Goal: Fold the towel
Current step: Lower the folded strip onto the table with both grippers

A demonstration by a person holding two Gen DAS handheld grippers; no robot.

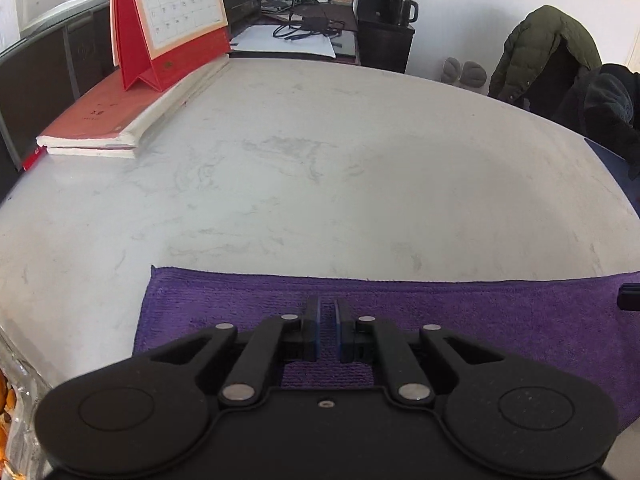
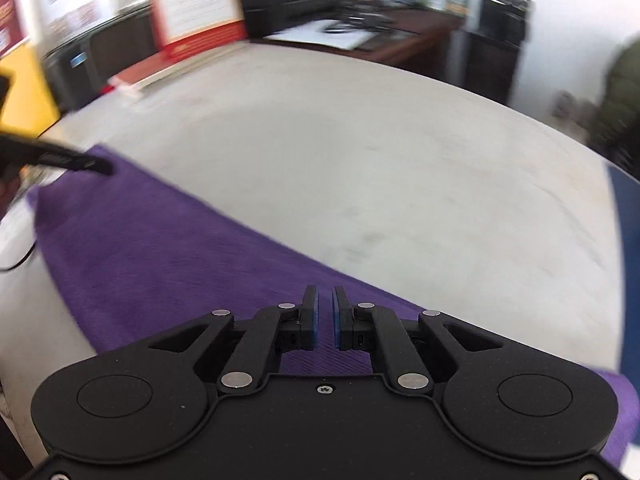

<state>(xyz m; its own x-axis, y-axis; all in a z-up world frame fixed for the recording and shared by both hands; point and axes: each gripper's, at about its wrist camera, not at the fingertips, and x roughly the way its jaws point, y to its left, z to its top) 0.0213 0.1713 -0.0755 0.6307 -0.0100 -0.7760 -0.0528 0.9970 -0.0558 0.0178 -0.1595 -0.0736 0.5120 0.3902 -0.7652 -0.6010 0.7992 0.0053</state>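
A purple towel (image 1: 440, 312) lies flat on the white table (image 1: 320, 160), its far edge straight across the left wrist view. My left gripper (image 1: 328, 308) sits low over the towel's middle, jaws shut to a thin slit with purple showing in it; I cannot tell whether cloth is pinched. The right gripper's finger (image 1: 629, 297) pokes in at that view's right edge. In the blurred right wrist view the towel (image 2: 160, 248) runs diagonally, and my right gripper (image 2: 326, 296) is shut at its far edge. The left gripper's black fingers (image 2: 80, 162) hover over the towel's far left corner.
A red desk calendar (image 1: 176, 20) stands on a stack of books (image 1: 104, 120) at the table's far left. Behind the table are a dark desk with cables (image 1: 304, 28), a black machine (image 1: 386, 20) and a green jacket on a chair (image 1: 548, 48). A crinkled bag (image 1: 8, 400) lies near left.
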